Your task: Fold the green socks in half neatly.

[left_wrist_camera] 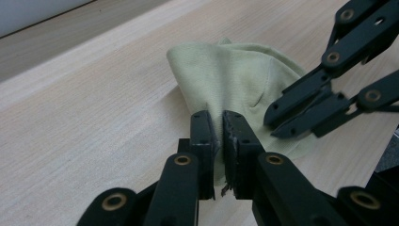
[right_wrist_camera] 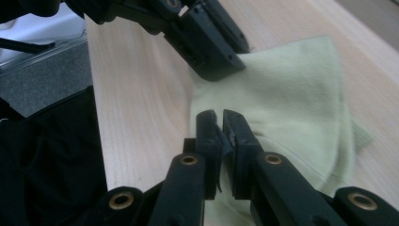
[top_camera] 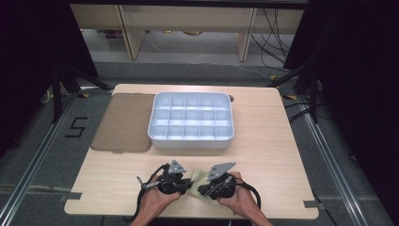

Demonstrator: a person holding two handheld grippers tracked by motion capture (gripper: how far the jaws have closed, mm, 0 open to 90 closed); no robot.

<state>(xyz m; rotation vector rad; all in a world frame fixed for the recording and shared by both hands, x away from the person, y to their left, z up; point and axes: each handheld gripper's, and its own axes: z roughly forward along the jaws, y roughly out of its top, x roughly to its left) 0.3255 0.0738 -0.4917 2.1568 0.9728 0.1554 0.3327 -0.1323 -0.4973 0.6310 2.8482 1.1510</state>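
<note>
- a flat brown lid (top_camera: 123, 123) lay at the left of the light wooden table (top_camera: 268, 136), its right edge just beside the tray.
- a pale grey compartment tray (top_camera: 191, 121) sat at the middle of the table towards the far side, its small square cells showing nothing inside.
- the left gripper (top_camera: 187, 184), held in the person's left hand (top_camera: 157, 197) at the near edge, had its jaws pressed together on a fold of a pale yellow-green cloth (top_camera: 199, 178); in the left gripper view (left_wrist_camera: 221, 141) the fabric (left_wrist_camera: 230, 77) ran down between the two black jaws, with the rest of it raised off the wood.
- the cloth lay between the two grippers, near the front edge of the table and well apart from the tray.
- the right gripper (top_camera: 201, 189), in the right hand (top_camera: 237, 197), was clamped on the cloth's near edge; in the right gripper view (right_wrist_camera: 221, 136) the jaws met on the fabric (right_wrist_camera: 291, 94), and the other gripper's jaws touched the cloth just beyond.
</note>
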